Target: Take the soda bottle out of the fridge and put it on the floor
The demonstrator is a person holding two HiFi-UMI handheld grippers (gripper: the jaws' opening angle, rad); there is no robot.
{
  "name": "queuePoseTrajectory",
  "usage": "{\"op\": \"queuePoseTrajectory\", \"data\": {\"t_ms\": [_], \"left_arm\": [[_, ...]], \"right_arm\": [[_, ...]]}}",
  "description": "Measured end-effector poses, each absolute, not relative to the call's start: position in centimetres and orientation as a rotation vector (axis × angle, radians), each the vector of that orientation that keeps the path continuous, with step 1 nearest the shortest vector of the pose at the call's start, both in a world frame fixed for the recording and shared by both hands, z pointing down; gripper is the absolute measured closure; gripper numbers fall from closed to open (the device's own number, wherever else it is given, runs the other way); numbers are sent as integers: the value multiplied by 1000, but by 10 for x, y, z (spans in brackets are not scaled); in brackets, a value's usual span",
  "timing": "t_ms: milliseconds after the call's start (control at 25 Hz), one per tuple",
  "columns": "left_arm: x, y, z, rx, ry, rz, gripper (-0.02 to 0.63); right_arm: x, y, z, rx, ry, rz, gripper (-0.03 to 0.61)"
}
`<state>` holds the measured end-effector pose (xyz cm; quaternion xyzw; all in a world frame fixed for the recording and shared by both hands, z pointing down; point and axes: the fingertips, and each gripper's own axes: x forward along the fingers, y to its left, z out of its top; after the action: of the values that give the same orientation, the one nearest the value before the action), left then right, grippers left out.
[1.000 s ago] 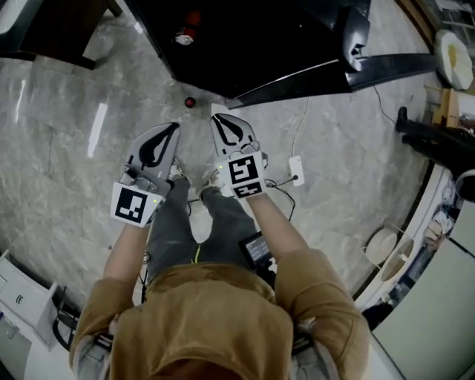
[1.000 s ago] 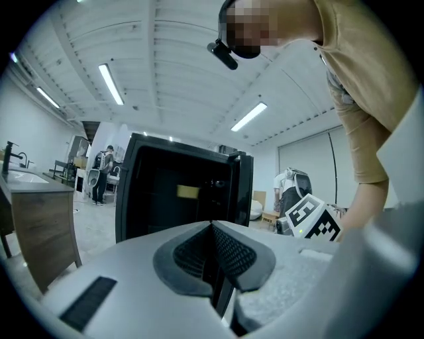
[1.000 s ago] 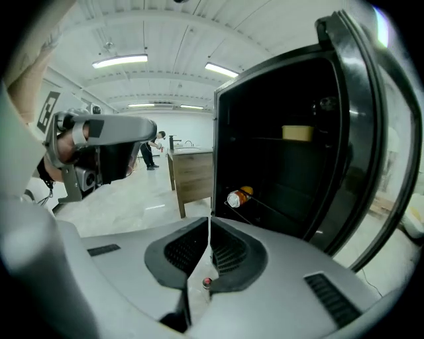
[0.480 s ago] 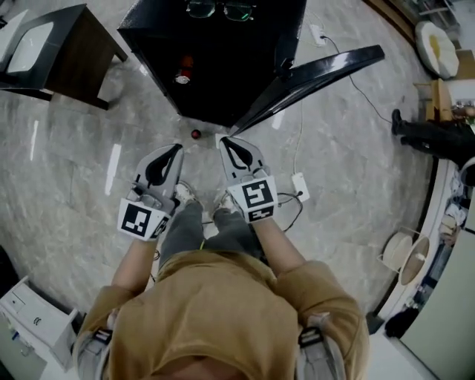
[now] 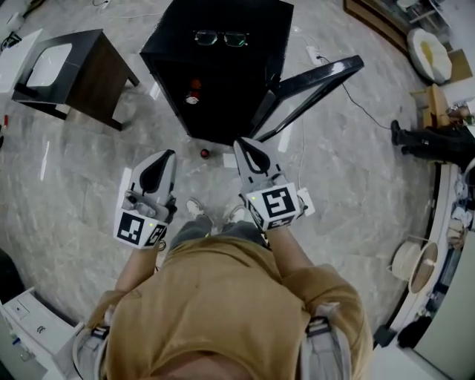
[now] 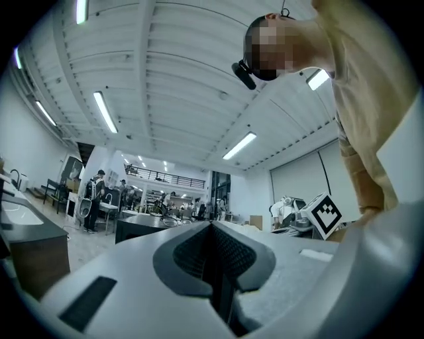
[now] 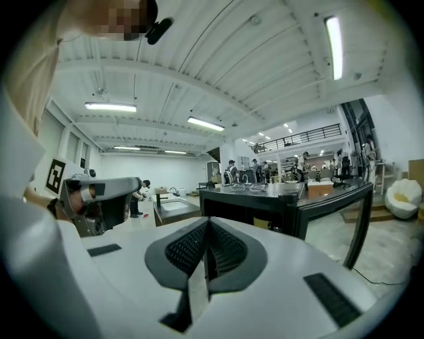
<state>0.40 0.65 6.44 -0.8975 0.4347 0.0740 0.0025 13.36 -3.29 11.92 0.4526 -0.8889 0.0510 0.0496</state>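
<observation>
Grey marbled floor [image 5: 67, 193] spreads through a big open hall under a white ribbed ceiling [image 6: 165, 79] with long strip lights [image 7: 334, 40], and several people [image 6: 99, 192] stand at benches far behind the fridge. One black fridge [image 5: 260, 22] stands on that floor, its single door [image 5: 338, 70] swung open to its right side. On top of the fridge lies one pair of glasses [image 5: 221, 37]. Inside the open front of the fridge sits one soda bottle [image 5: 194, 93] with a red label and a pale cap. On the floor just in front of the fridge is one small red-topped thing [image 5: 205, 153] (too small to tell what it is). To the left of the fridge stands one dark side table [image 5: 96, 82] with a white inset in its top. Two grippers are held out in front of the fridge, apart from each other. The left gripper [image 5: 165, 157] has its fingers pressed together with nothing between them. The right gripper [image 5: 247, 145], nearer the door, is likewise closed and empty. The person's two shoes [image 5: 196, 208] show on the floor between them, further from the fridge than the fingertips.
</observation>
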Motion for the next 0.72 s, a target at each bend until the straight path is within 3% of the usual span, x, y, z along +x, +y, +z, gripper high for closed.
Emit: {"op": "queuePoseTrajectory", "data": {"t_ms": [720], "left_arm": [[-65, 21, 16, -2662, 1495, 345, 611]], "right_arm": [[189, -16, 34, 1657, -2719, 28, 577]]}}
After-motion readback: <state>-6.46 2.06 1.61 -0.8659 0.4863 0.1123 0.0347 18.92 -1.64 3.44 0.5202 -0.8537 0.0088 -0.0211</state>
